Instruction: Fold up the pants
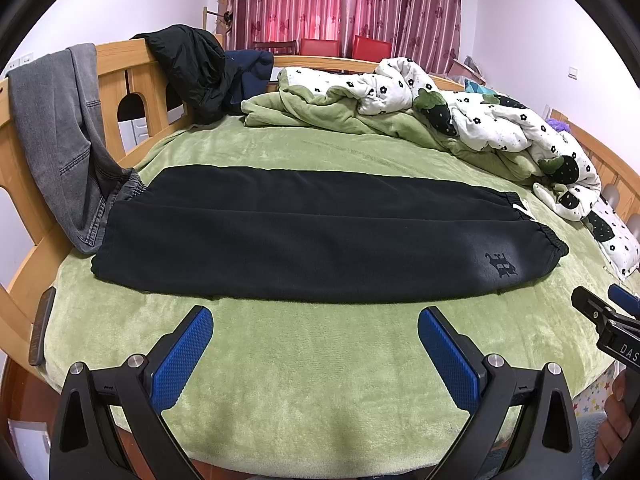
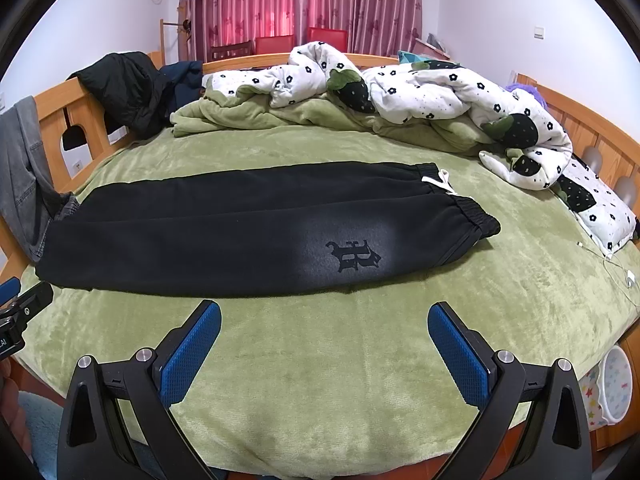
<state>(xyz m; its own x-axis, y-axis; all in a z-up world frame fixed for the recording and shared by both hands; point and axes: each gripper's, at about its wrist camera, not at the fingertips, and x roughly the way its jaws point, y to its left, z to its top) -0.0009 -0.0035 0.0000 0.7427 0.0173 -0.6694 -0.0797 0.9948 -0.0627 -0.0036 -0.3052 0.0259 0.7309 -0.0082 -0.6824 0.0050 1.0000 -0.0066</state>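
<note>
Pants (image 1: 304, 232) lie flat across the green blanket (image 1: 320, 380), already doubled leg over leg, waistband and white drawstring (image 2: 438, 180) toward the right, cuffs toward the left beside grey jeans (image 1: 60, 140) hung on the bed frame (image 1: 116, 64). Left gripper (image 1: 315, 354) hovers over bare blanket short of the near edge, jaws spread wide, holding nothing. Right gripper (image 2: 324, 352) likewise (jaws apart, empty), near the logo (image 2: 354, 256). A rumpled quilt (image 2: 420, 88) is heaped behind.
</note>
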